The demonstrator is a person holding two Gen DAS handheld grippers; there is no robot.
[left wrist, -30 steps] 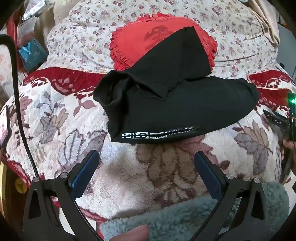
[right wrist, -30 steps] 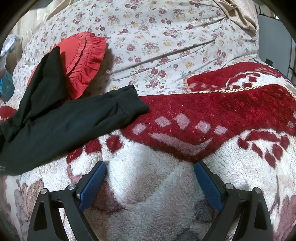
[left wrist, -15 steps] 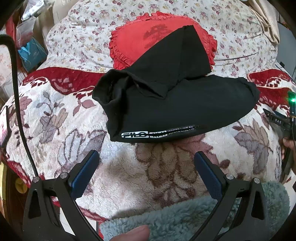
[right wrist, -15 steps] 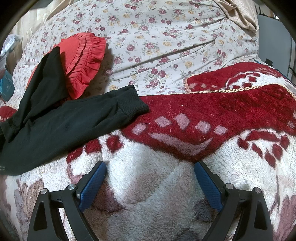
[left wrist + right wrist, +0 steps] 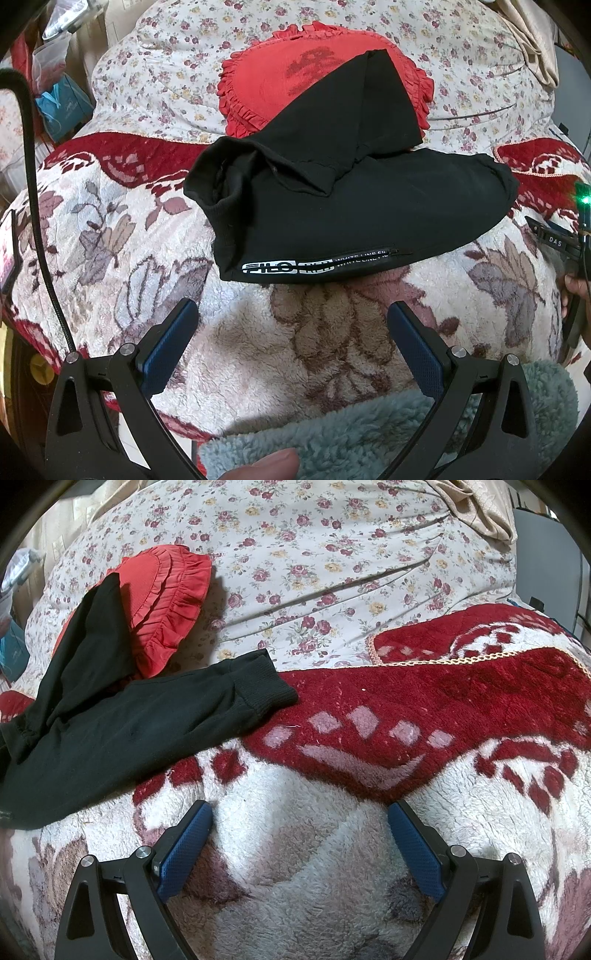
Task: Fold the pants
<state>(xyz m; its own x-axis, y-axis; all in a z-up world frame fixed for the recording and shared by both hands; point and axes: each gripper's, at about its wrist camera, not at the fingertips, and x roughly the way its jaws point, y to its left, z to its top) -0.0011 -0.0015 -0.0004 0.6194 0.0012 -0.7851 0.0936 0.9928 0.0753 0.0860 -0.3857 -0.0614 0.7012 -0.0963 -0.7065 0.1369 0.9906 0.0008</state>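
The black pants (image 5: 369, 206) lie spread on a plush floral blanket (image 5: 258, 350), at 12 o'clock from the left gripper (image 5: 291, 325) and well clear of its fingertips. The waistband opening sits at the 10 o'clock end of the garment. A white printed stripe (image 5: 314, 266) runs along the near edge. One leg is folded up and back toward 12 o'clock, where it lies across a red ruffled cushion (image 5: 280, 74). The other leg extends toward 3 o'clock.

Left gripper: both blue-padded fingers (image 5: 170, 343) are spread wide apart, released, with only blanket between them. A teal fleece fabric (image 5: 332, 439) lies at 6 o'clock, just below the fingers.

Right gripper (image 5: 299, 830): fingers (image 5: 184, 845) likewise spread wide, released, hovering over bare blanket. In the right wrist view the pants (image 5: 110, 731) occupy the 9 to 10 o'clock sector. The ribbed cuff (image 5: 266, 686) of the extended leg ends at about 11 o'clock, resting on the dark red border of the blanket (image 5: 443, 709), apart from the gripper. The folded leg reaches over the red ruffled cushion (image 5: 166, 602) at 10 o'clock.

A floral sheet (image 5: 332, 554) covers the surface beyond the blanket at 12 o'clock. A beige cloth (image 5: 476, 509) lies bunched at 1 o'clock. In the left wrist view a black cable (image 5: 37, 206) runs down the 9 o'clock side.
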